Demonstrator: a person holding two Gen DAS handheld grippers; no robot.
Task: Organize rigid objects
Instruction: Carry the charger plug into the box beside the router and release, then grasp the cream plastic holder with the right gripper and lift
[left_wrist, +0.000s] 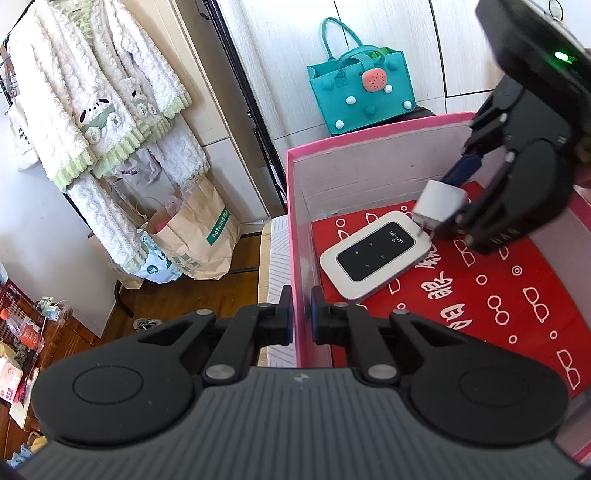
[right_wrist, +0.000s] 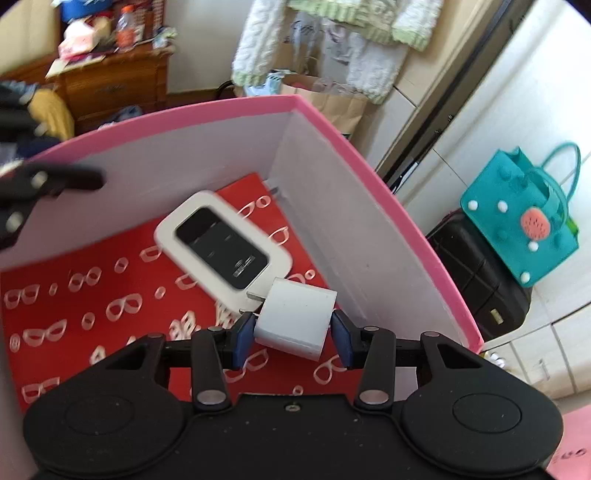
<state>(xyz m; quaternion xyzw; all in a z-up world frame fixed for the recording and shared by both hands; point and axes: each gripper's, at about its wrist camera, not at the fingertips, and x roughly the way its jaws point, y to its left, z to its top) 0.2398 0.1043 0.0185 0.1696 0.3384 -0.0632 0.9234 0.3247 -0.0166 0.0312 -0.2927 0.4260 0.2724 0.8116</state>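
A pink box (left_wrist: 295, 206) with white inner walls and a red patterned floor (left_wrist: 480, 295) holds a white pocket wifi router (left_wrist: 375, 254). My left gripper (left_wrist: 301, 314) is shut on the box's left wall. My right gripper (right_wrist: 291, 332) is shut on a white plug adapter (right_wrist: 295, 317) and holds it inside the box, with its prongs touching or just above the router (right_wrist: 221, 247). The adapter (left_wrist: 439, 203) and the right gripper (left_wrist: 458, 199) also show in the left wrist view. The box wall (right_wrist: 332, 206) curves around them.
A teal felt handbag (left_wrist: 360, 88) sits on a black case (right_wrist: 476, 273) behind the box. Fluffy white and green clothes (left_wrist: 99, 103) hang at the left above paper bags (left_wrist: 199, 236). A cluttered wooden dresser (right_wrist: 110, 81) stands further off.
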